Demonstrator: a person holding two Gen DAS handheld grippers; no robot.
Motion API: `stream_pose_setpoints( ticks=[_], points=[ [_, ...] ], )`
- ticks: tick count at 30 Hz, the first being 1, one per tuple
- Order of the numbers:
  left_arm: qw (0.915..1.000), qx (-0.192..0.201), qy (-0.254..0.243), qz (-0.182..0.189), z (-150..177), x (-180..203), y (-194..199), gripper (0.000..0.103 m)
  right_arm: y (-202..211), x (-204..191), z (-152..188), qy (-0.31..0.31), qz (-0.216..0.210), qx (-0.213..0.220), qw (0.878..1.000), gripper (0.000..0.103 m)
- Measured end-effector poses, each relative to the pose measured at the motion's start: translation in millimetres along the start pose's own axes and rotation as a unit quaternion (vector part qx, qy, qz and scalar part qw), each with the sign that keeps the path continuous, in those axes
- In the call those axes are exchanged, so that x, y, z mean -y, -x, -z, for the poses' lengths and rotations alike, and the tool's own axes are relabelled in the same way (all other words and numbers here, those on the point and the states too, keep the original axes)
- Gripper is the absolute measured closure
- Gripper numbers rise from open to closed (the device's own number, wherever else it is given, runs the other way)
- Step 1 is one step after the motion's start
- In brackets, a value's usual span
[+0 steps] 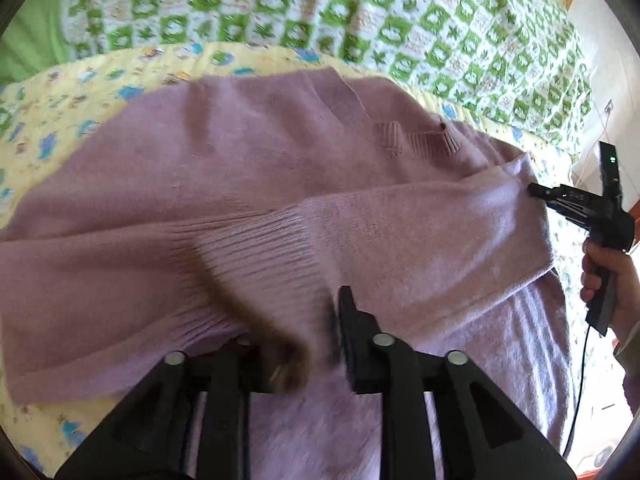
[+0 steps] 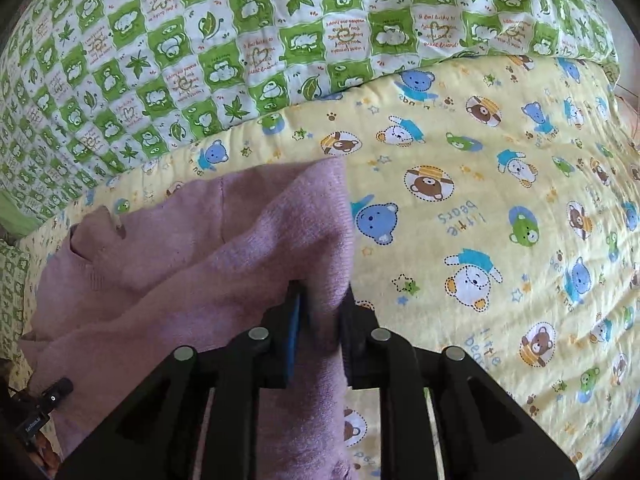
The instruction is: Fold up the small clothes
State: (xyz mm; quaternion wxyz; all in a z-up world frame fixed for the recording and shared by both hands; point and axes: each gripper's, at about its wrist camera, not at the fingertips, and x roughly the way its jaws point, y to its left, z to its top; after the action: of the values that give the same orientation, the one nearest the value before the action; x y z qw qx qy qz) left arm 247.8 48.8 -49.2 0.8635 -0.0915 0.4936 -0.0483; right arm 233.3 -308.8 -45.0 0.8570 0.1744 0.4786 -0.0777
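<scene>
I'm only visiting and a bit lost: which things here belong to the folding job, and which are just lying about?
Part of the job:
- lilac sweater, sleeve laid across its body
- left gripper, jaws apart above the ribbed cuff
- right gripper, sweater edge between its jaws

Just lying about:
- yellow bear-print blanket underneath
- green checked quilt behind

One lilac sweater [image 1: 280, 168] lies on the bedding. Two quilts are in view: one yellow bear-print quilt [image 2: 500, 200] and one green-and-white checked quilt [image 2: 240, 40]. Two grippers show: the left gripper [image 1: 304, 340] and the right gripper [image 2: 320, 320].
</scene>
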Motion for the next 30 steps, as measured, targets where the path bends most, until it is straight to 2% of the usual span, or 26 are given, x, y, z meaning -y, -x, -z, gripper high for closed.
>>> stream_pose_setpoints(
  ticks=[1, 3, 4, 8, 14, 19, 20, 21, 22, 23, 24, 25, 26, 30],
  points=[
    [1.0, 0.004, -0.001, -0.005, 5.0, -1.5, 8.9, 0.06, 5.4, -2.9, 0.3, 0.0, -0.002, 0.005, 1.0, 0.073],
    [0.9996, 0.014, -0.008, -0.023, 13.7, -9.7, 24.7, 0.039, 22.7, -5.6, 5.2, -0.005, -0.013, 0.019, 1.0, 0.065],
    [0.9992, 0.019, -0.013, -0.033, 17.2, -13.5, 32.4, 0.036, 30.4, -8.0, 8.5, -0.006, -0.021, 0.027, 0.999, 0.06],
    [0.9956, 0.017, -0.053, -0.075, 29.5, -28.2, 49.5, 0.023, 53.4, -25.5, 28.3, -0.006, -0.055, 0.03, 0.998, 0.059],
    [0.9882, 0.01, -0.104, -0.112, 32.1, -40.3, 45.6, 0.023, 61.1, -65.4, 66.9, -0.004, -0.105, -0.003, 0.994, 0.059],
    [0.9749, -0.02, -0.15, -0.164, 25.8, -36.6, 10.9, 0.023, 56.5, -97.3, 94.5, -0.002, -0.132, -0.039, 0.99, 0.059],
    [0.9734, -0.026, -0.155, -0.166, 25.6, -37.7, 5.3, 0.03, 56.5, -101.8, 98.1, -0.002, -0.135, -0.041, 0.99, 0.059],
    [0.9731, -0.031, -0.155, -0.167, 24.8, -40.1, 1.3, 0.052, 56.4, -106.7, 100.7, -0.002, -0.139, -0.044, 0.989, 0.059],
    [0.9747, -0.038, -0.146, -0.165, 22.3, -45.2, -0.6, 0.064, 58.2, -109.6, 103.5, 0.0, -0.144, -0.048, 0.988, 0.059],
    [0.9786, -0.039, -0.125, -0.159, 18.5, -52.5, 2.1, 0.082, 59.3, -113.7, 105.7, 0.003, -0.147, -0.051, 0.988, 0.059],
    [0.9836, -0.033, -0.1, -0.146, 14.6, -60.3, 8.4, 0.091, 61.6, -116.2, 107.5, 0.008, -0.148, -0.051, 0.988, 0.059],
    [0.99, -0.024, -0.065, -0.123, 9.7, -70.9, 18.4, 0.093, 62.6, -119.3, 108.8, 0.011, -0.151, -0.051, 0.987, 0.059],
    [0.9928, -0.015, -0.04, -0.112, 6.1, -78.2, 27.2, 0.094, 63.7, -121.9, 109.7, 0.015, -0.156, -0.052, 0.986, 0.059],
    [0.9958, 0.046, 0.033, -0.073, -13.9, -90.3, 81.7, 0.095, 65.7, -125.7, 110.0, 0.017, -0.169, -0.05, 0.984, 0.059]
  ],
)
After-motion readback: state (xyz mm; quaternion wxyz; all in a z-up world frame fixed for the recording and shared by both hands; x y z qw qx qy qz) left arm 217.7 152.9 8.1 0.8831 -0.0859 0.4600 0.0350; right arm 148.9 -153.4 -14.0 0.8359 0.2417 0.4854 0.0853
